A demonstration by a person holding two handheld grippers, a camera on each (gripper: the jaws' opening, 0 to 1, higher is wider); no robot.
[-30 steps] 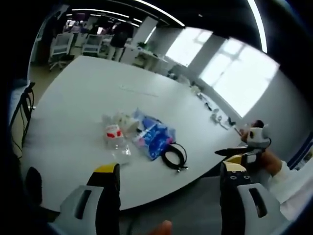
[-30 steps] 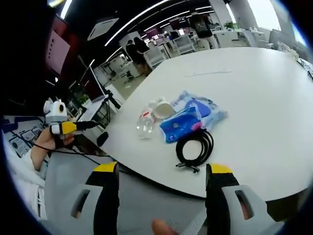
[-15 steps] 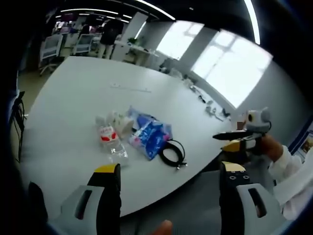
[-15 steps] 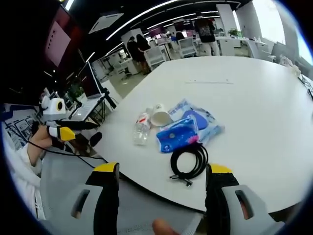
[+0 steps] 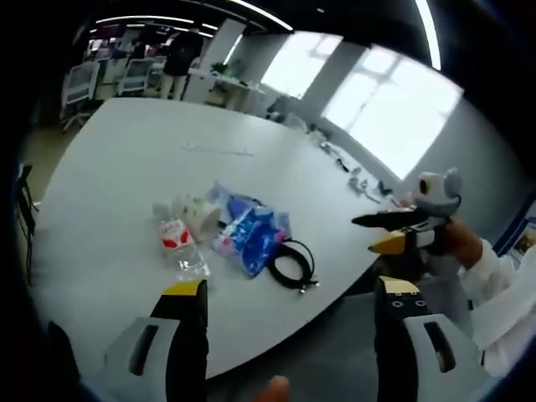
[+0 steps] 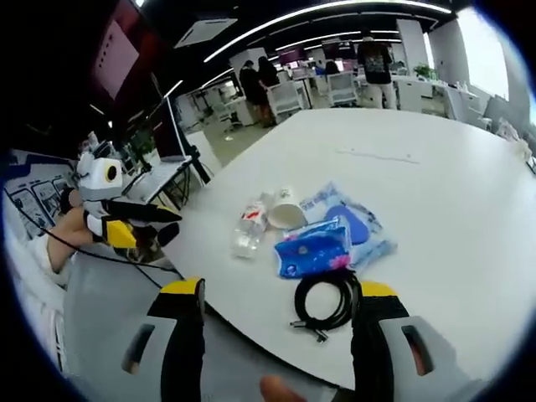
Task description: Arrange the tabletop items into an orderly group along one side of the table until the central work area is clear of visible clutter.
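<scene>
1. A large white table (image 5: 126, 159) carries a small cluster of items near its rounded edge; the coiled black cable (image 5: 291, 266) serves as the landmark for all of them.
2. In the left gripper view, a blue packet (image 5: 249, 239) lies just beside the cable, on its far-left side, overlapping a clear bag with blue contents (image 5: 230, 201) behind it.
3. A paper cup (image 5: 201, 219) lies tipped on its side beyond the packet from the cable, and a clear plastic bottle (image 5: 176, 243) with a red label lies flat next to the cup, farthest from the cable.
4. In the right gripper view the cable (image 6: 328, 300) sits nearest the table edge, with the blue packet (image 6: 313, 249) touching its far side, the clear bag (image 6: 356, 226) behind that, and the cup (image 6: 286, 216) and bottle (image 6: 250, 229) off to the left.
5. The left gripper (image 5: 289, 314) hovers off the table edge, short of the cable, its jaws spread wide and holding nothing.
6. The right gripper (image 6: 276, 311) hangs over the floor near the cable, jaws likewise wide apart and empty.
7. A thin pale strip (image 5: 219, 151) lies well beyond the cable, toward the table's middle.
</scene>
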